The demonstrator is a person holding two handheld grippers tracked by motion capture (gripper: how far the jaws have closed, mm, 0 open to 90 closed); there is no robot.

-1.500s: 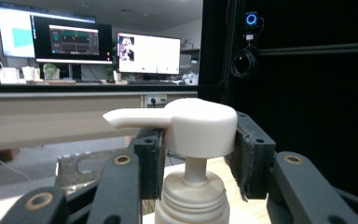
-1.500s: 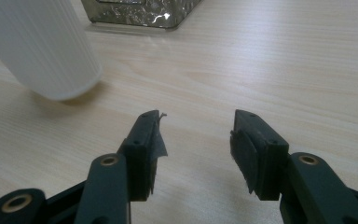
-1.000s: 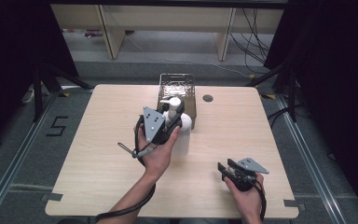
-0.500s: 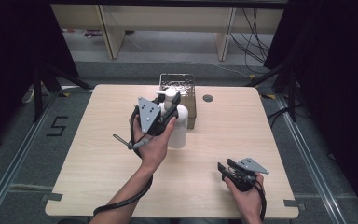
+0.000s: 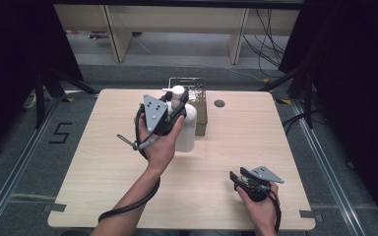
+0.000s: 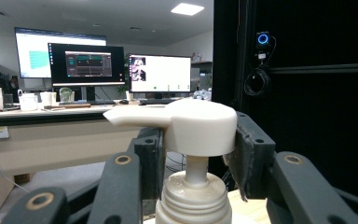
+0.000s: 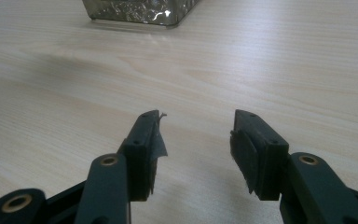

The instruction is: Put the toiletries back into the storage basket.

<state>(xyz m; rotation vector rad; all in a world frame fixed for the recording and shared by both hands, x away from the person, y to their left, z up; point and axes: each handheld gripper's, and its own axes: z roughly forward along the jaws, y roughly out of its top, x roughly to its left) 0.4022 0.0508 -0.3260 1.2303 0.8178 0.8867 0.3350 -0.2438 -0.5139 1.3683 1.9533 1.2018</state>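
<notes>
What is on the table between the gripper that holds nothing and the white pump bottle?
Nothing: in the high view only bare table lies between the right gripper and the pump bottle.

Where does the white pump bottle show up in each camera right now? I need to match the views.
High view: the pump bottle stands mid-table, in the left gripper.
Left gripper view: its pump head sits centre frame, clamped between the jaws, with the neck below.
Right gripper view: the bottle is not in this picture.
Shared landmark: the metal mesh basket, which stands behind the bottle and at the top of the right gripper view.
</notes>
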